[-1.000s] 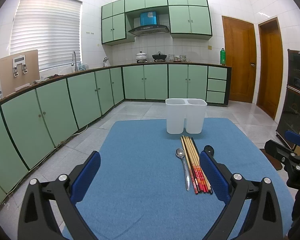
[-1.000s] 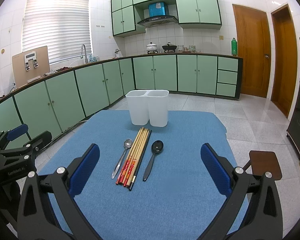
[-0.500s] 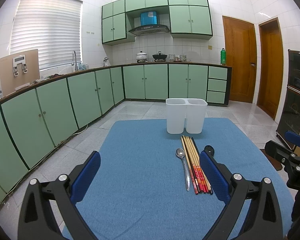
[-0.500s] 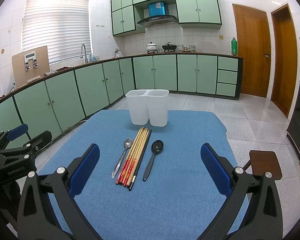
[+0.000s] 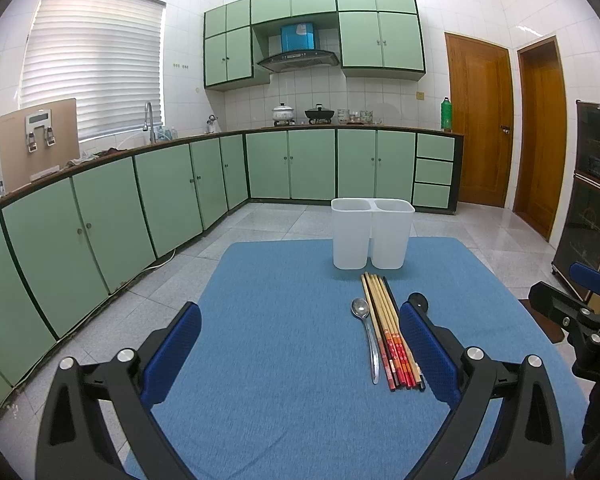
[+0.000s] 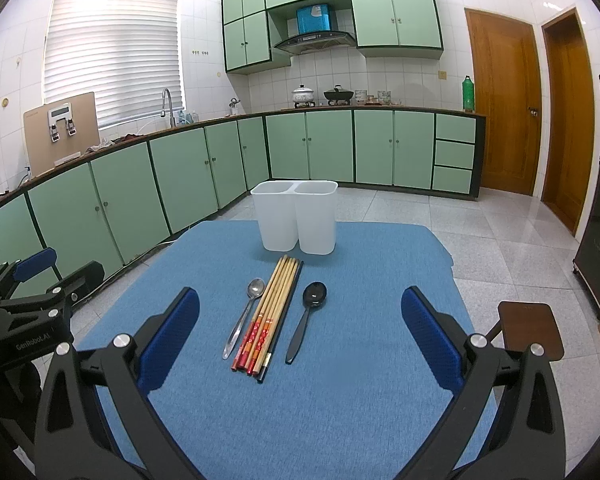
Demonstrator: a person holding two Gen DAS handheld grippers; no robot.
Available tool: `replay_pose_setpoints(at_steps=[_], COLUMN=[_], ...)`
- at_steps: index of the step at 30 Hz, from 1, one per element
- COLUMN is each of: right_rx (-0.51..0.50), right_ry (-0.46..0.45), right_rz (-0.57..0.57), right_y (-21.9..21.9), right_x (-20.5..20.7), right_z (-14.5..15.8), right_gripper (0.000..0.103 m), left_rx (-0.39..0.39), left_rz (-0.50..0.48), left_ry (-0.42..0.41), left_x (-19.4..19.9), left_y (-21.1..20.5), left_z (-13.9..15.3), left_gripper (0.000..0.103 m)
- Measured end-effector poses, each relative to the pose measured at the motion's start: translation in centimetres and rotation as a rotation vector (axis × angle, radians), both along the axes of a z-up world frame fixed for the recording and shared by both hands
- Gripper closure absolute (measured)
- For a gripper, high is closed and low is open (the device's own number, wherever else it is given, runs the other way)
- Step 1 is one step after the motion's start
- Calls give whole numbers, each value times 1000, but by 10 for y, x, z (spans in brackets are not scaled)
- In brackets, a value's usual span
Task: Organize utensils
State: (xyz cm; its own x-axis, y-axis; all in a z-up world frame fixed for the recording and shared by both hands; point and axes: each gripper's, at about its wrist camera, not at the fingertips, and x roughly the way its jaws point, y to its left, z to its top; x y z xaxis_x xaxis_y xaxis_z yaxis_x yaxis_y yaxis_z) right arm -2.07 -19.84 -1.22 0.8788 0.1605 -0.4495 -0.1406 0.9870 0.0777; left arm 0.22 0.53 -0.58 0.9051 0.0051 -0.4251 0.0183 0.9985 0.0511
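Note:
A white two-compartment holder [image 6: 295, 220] [image 5: 372, 233] stands upright at the far side of the blue table [image 6: 360, 400] [image 5: 280, 320]. In front of it lie a metal spoon [image 6: 244, 317] [image 5: 367, 334], a bundle of several wooden chopsticks with red ends [image 6: 270, 312] [image 5: 388, 330], and a black spoon [image 6: 306, 320], mostly hidden behind a finger in the left wrist view. My left gripper [image 5: 300, 346] is open and empty, left of the utensils. My right gripper [image 6: 300, 332] is open and empty, held above the near ends of the utensils.
Green kitchen cabinets [image 6: 180, 176] run along the left and back walls. A brown stool [image 6: 530, 330] stands on the tiled floor right of the table. The left gripper's body [image 6: 24, 312] shows at the table's left edge, the right one's [image 5: 580, 320] at the right edge.

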Motion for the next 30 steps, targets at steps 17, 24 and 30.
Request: replay_pose_setpoints(at_steps=[17,24,30], right_rx=[1,1,2], right_ry=[0,0,1], right_rz=[-1,0,-1], right_y=[2,2,2], right_x=[0,0,1], right_z=[-2,-3,-3], right_gripper=[5,5,5], left_rx=[-1,-2,-2], left_rz=[0,0,0], left_ry=[0,-1,-2], left_x=[0,1,3], left_y=[1,2,3], left_z=[0,3,4], left_gripper=[6,6,6])
